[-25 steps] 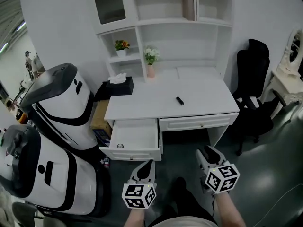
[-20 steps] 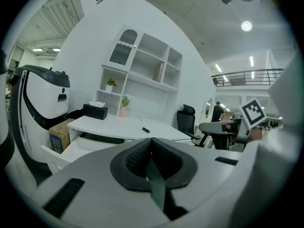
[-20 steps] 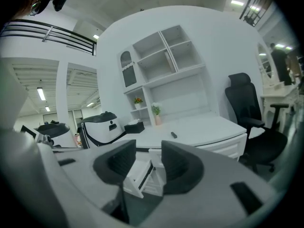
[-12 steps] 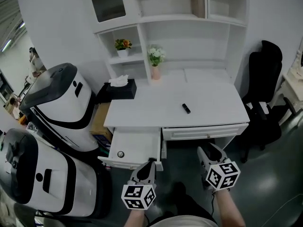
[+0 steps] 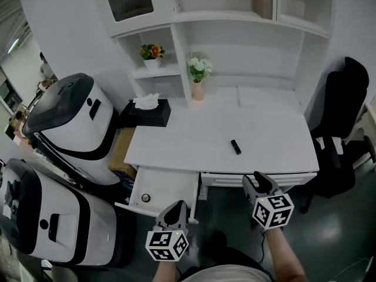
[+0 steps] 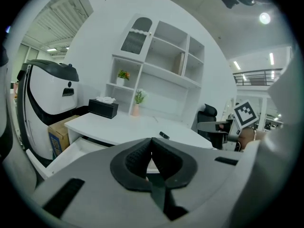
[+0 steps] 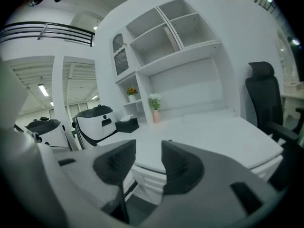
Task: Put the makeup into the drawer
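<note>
The makeup (image 5: 235, 147), a small black stick, lies on the white desk (image 5: 194, 140), right of its middle; it also shows in the left gripper view as the makeup (image 6: 164, 135). The left drawer (image 5: 164, 188) stands pulled out, with a small round object in its front left corner. My left gripper (image 5: 178, 206) hovers just before the drawer's front edge, its pads pressed together in the left gripper (image 6: 152, 148). My right gripper (image 5: 257, 181) is at the desk's front edge below the makeup. The right gripper (image 7: 148, 158) is open; its jaws have just been opening, with nothing between them.
A black tissue box (image 5: 147, 111) and a pink vase of flowers (image 5: 198, 78) stand at the desk's back. Two large white-and-black machines (image 5: 64, 128) crowd the left side beside a cardboard box (image 5: 120, 151). A black chair (image 5: 346, 128) stands to the right.
Both grippers have moved forward to the desk, which now sits closer and lower in the head view. The left one has reached the open drawer's front, the right one the desk edge.
</note>
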